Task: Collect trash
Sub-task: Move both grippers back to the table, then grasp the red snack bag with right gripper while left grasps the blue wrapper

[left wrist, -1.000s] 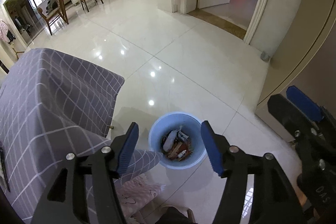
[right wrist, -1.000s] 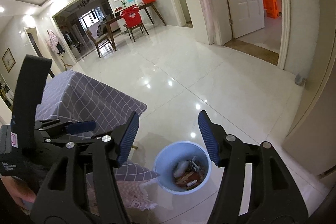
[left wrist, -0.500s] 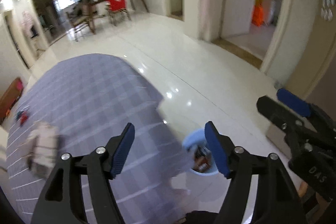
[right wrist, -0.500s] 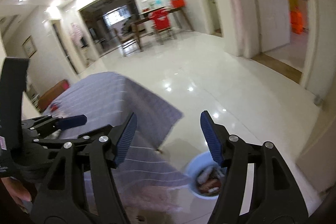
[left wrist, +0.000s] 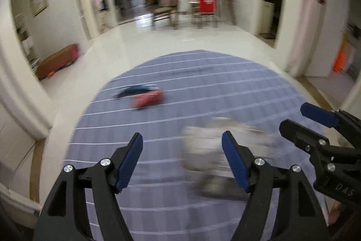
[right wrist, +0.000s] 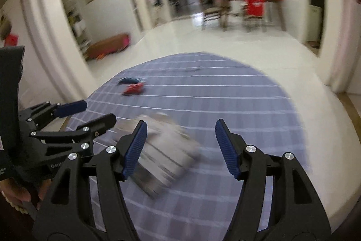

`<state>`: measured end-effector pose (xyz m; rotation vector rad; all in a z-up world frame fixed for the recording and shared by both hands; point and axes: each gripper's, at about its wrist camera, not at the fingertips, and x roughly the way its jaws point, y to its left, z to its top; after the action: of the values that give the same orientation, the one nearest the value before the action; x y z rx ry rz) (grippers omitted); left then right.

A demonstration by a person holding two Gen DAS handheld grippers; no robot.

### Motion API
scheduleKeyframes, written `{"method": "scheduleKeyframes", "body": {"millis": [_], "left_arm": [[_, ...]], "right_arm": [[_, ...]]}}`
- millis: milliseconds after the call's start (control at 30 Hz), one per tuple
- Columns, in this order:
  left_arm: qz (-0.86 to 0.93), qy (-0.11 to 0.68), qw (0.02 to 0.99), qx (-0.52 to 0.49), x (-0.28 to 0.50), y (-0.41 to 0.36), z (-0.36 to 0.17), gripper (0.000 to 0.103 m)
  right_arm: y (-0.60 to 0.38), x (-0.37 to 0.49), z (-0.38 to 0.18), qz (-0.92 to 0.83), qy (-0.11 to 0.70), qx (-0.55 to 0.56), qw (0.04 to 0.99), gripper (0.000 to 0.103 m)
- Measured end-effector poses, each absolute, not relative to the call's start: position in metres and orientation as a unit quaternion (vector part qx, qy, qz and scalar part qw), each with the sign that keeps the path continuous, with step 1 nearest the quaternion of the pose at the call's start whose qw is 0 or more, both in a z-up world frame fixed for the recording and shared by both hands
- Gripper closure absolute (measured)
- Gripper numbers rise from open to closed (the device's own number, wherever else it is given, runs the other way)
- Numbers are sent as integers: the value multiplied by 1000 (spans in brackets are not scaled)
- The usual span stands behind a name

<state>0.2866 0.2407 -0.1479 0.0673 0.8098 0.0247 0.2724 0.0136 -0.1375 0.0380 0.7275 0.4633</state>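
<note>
Glossy white floor tiles surround a surface (left wrist: pixel 203 92) draped in purple-grey cloth with a thin white grid. Left wrist view: a pale crumpled wrapper (left wrist: pixel 203 150) (blurred, detail unreadable) lies near the front, just right of centre; a red packet (left wrist: pixel 147 99) and a dark blue item (left wrist: pixel 135 90) lie farther back. The left hand-held gripper (left wrist: pixel 182 160) stands wide open, holding nothing.

Right wrist view: the right hand-held gripper (right wrist: pixel 181 148) is likewise spread wide and empty above the cloth. The wrapper (right wrist: pixel 167 157) lies below its left finger.
</note>
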Motion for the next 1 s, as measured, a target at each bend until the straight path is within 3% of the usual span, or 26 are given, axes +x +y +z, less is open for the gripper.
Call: {"method": "scheduleKeyframes", "body": {"millis": [267,667,700,767,833,1000], "left_arm": [[71,409,910,-14,328,344,-162,32],[75,433,898,-30,381,376,-188,31],[75,434,897,-31,385,376,-189,30],[71,436,897,-30,393,372,-190,29],[67,437,897,-26,397,365,-191,29],[61,425,903,22,418,346,-192,28]], "right_arm": [[128,348,-167,269,395,-46,877,36],[195,417,-213,296,425,-132,845,35],[196,420,-215,299,427,-132,843,38],[191,429,-217,296,434,-119,842,59],[184,432,-217,288,438,-118,843,74],[155,437,-213,253,431,-102,860,75]]}}
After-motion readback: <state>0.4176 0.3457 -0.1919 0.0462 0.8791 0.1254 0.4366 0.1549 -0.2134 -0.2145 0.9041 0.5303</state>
